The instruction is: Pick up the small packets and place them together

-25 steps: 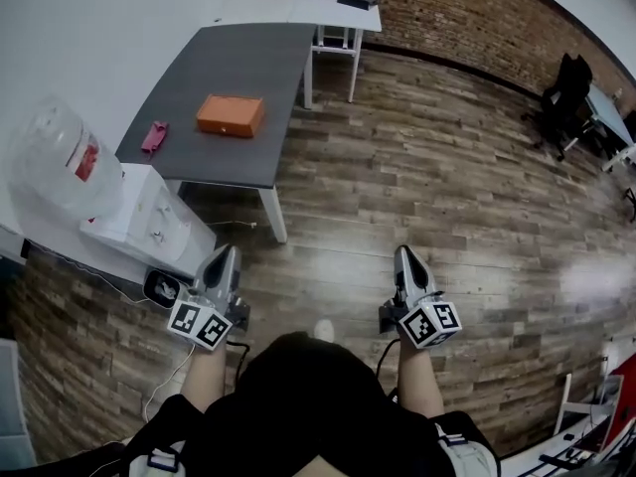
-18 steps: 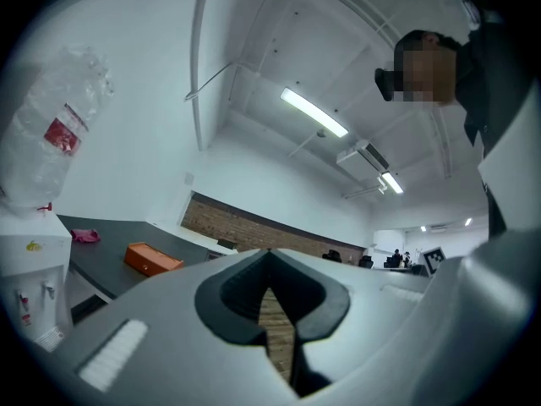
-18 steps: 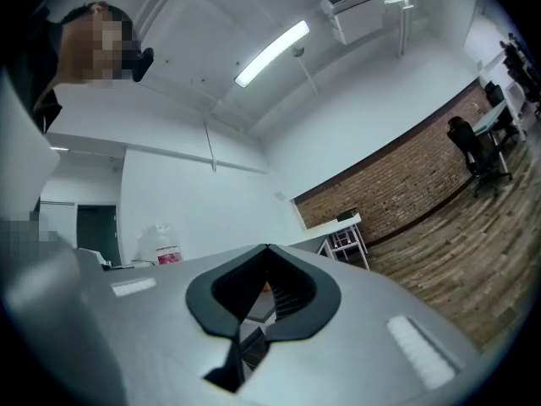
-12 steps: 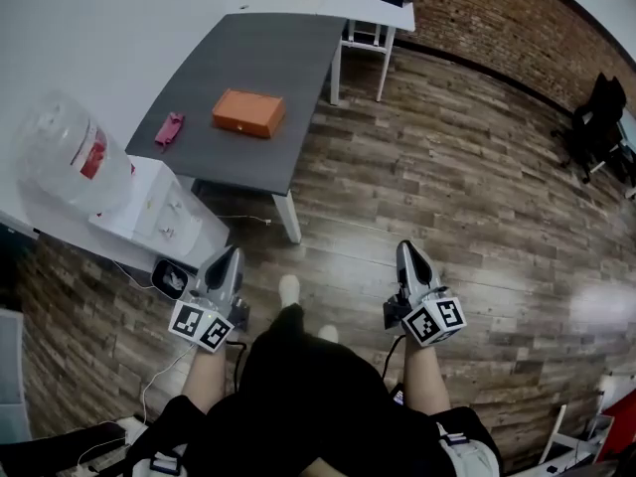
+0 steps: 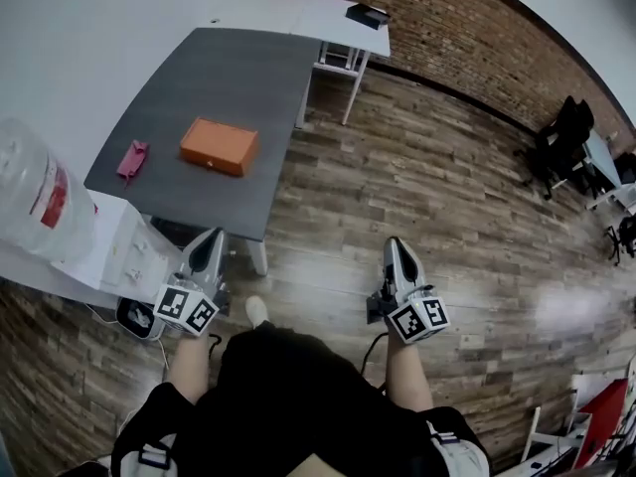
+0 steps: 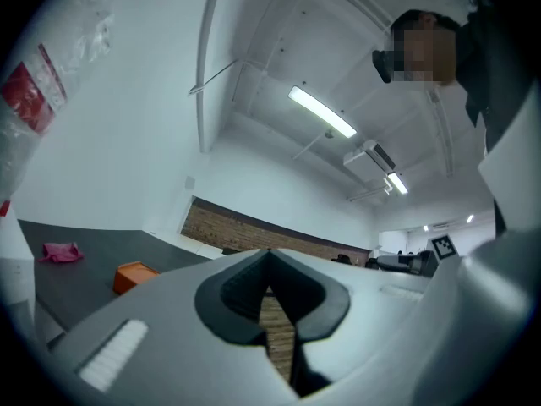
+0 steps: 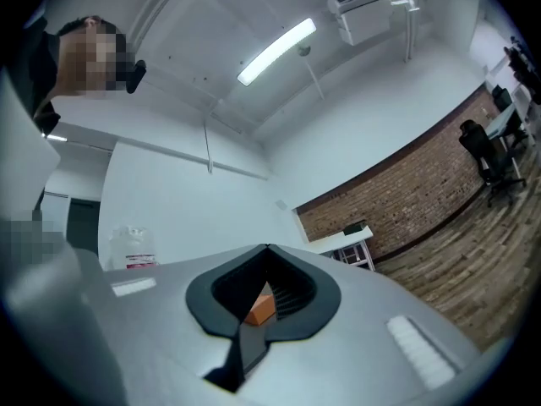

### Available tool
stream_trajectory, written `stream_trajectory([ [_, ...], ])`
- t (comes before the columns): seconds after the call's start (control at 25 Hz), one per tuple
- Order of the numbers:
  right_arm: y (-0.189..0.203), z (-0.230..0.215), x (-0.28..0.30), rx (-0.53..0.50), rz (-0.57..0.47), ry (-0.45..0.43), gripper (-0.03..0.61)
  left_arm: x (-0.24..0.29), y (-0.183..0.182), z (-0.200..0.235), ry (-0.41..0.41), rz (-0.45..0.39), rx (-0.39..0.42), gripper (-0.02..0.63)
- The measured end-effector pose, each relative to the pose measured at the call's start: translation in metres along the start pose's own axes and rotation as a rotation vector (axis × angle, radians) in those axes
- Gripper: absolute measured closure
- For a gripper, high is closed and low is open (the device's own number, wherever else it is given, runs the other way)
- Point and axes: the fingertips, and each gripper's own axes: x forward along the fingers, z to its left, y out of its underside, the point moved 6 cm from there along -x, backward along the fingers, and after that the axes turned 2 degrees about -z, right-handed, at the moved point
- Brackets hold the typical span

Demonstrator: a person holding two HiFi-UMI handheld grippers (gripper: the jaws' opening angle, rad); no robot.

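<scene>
Dark matte table (image 5: pixel 229 78) nearer, boxy orange carton (image 5: pixel 220 146), crumpled pink packet (image 5: pixel 131 159)

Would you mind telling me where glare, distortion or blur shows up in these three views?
Head view: fisheye bows the brick wall, and a pale sheen sits on the wood floor. Left gripper view: dark rounded corners, a bright ceiling light, the left tool soft up close. Right gripper view: ceiling light strip nearly blown out, corners dark too.
</scene>
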Motion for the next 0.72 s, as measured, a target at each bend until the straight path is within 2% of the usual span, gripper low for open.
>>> stream_trajectory([
  [0.24, 0.001, 0.009, 0.073, -0.025, -0.036, -0.012, 0.577, 0.041, -0.009, 0.055, 0.013, 0.019, 0.028, 0.614],
  [0.44, 0.019, 0.019, 0.121, -0.039, 0.001, -0.022, 0.577, 0.063, -0.009, 0.102, 0.013, 0.037, 0.035, 0.614],
  [0.72, 0.034, 0.035, 0.179, -0.060, 0.055, -0.064, 0.577, 0.079, -0.008, 0.138, 0.009, 0.083, 0.083, 0.614],
])
